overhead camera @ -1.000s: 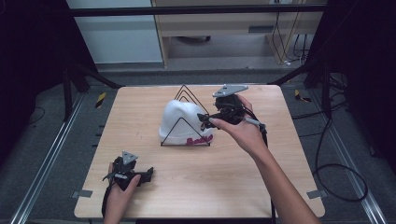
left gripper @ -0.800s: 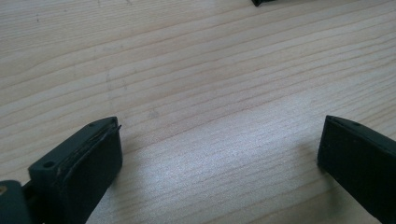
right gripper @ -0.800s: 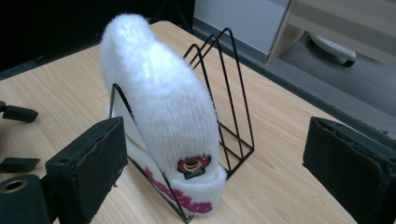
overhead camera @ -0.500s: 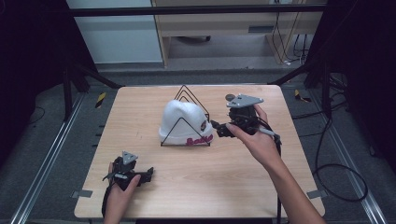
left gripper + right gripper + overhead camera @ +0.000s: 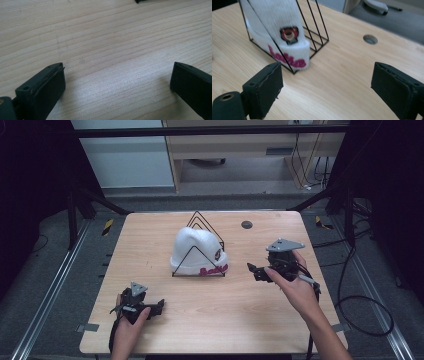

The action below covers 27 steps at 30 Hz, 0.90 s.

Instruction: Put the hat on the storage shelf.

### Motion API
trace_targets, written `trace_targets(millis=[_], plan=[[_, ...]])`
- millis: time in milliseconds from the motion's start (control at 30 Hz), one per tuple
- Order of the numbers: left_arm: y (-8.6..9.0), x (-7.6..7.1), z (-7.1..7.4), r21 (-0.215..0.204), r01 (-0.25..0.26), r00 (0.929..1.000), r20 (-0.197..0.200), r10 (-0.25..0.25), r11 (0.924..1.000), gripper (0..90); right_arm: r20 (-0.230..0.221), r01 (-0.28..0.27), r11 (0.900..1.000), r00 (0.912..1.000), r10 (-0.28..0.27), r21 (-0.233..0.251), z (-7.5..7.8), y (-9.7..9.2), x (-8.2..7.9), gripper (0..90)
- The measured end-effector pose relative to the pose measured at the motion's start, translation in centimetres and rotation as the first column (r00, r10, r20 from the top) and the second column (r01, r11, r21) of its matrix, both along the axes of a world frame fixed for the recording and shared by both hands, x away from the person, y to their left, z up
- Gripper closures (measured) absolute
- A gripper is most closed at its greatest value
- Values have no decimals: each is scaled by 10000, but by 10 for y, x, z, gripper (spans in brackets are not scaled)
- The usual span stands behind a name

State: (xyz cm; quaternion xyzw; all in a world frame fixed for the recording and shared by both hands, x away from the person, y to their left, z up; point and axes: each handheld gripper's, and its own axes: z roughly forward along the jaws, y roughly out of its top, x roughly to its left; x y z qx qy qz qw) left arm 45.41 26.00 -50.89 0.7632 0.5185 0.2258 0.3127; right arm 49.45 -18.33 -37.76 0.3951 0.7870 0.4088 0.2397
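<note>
A white knit hat [image 5: 192,247] with pink lettering sits inside a black wire rack [image 5: 198,212] at the middle of the wooden table [image 5: 150,240]. My right gripper [image 5: 254,271] is held to the right of the rack, clear of it, open and holding nothing. In the right gripper view the hat [image 5: 279,32] and the rack [image 5: 312,32] lie ahead and to the left of the wide-apart jaws of the right gripper [image 5: 327,82]. My left gripper [image 5: 159,306] rests near the table's front left, open. In the left gripper view its jaws [image 5: 117,80] stand apart over bare wood [image 5: 107,37].
A small round hole [image 5: 246,224] is in the table behind the rack, also seen in the right gripper view [image 5: 370,39]. Cables trail on the floor at the right [image 5: 360,305]. Metal rails [image 5: 45,295] run along the table's left side.
My right gripper has drawn back from the hat, moving right and toward the near edge. The hat stays in the rack. The left gripper has not moved.
</note>
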Motion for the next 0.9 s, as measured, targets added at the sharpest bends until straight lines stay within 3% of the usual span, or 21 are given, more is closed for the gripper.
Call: trace_targets(millis=[400,900], plan=[[0,0,0,20,-6,10000,-24,7,10000,0,-1207,662,9972,9902,-699,-349,-56,-25,-8,120],[0,0,0,-1,4,10000,-10,-4,10000,0,-2242,1306,9905,9649,-1368,-423,-112,-35,-13,105]])
